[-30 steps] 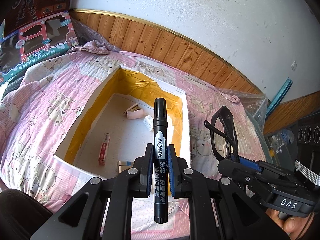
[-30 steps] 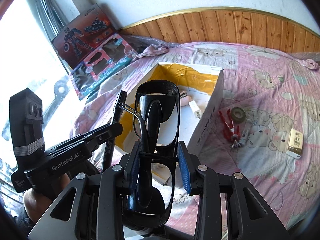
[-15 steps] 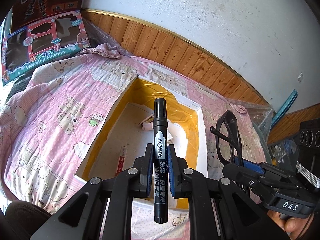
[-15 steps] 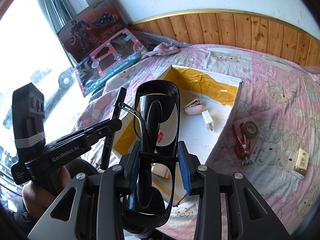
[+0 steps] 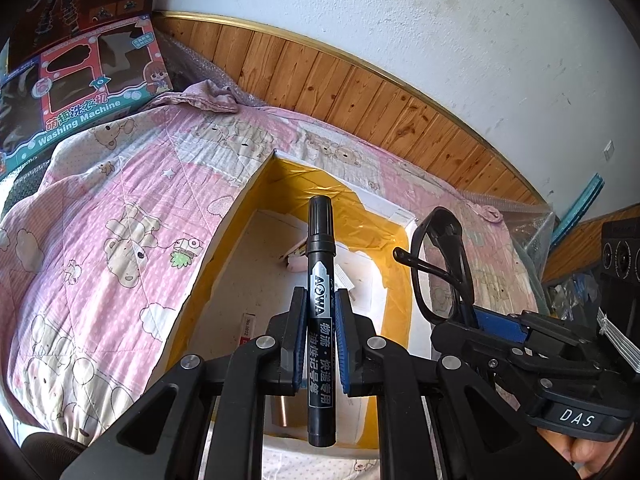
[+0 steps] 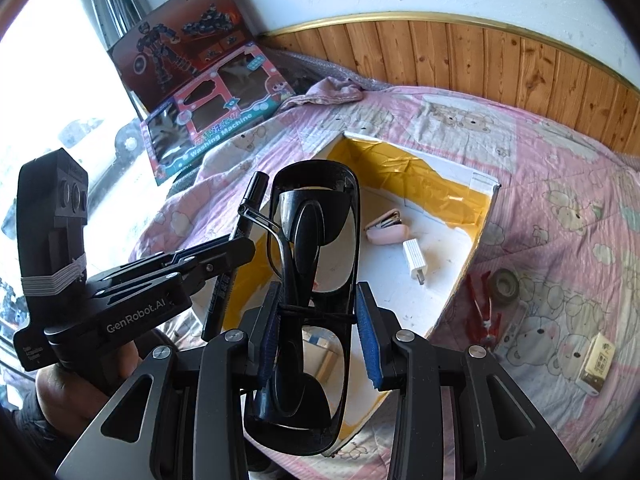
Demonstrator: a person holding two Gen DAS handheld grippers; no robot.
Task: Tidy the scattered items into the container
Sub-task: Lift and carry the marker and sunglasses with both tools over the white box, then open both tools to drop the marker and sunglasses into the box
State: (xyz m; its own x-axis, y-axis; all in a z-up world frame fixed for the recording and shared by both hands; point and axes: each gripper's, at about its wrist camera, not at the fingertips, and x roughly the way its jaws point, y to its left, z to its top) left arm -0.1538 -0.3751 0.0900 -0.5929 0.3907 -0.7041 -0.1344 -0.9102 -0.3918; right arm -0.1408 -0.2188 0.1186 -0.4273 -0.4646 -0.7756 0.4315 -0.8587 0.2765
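Left hand-held gripper (image 5: 320, 336) clamps black marker (image 5: 320, 280) above open box (image 5: 240, 216).

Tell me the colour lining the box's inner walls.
Yellow, on the box's inner walls; right wrist view shows it best.

Glossy black plastic marker (image 5: 320, 304), shiny plastic glasses (image 6: 312, 280) — quilted cotton bedspread (image 5: 120, 216), varnished wood panelling (image 5: 360, 100), white cardboard box (image 6: 452, 304) lined with yellow tape

The left wrist view looks forward along the left gripper (image 5: 320, 312), angled down from above the near rim of the open white cardboard box with yellow-taped inner walls (image 5: 240, 208). It faces the wood-panelled wall (image 5: 360, 92). The right wrist view looks likewise along the right gripper (image 6: 316, 312), set further right. Both views share the box (image 6: 486, 220), the pink bear-print quilt (image 5: 100, 220) and the panelling; each also catches the other gripper at close range.
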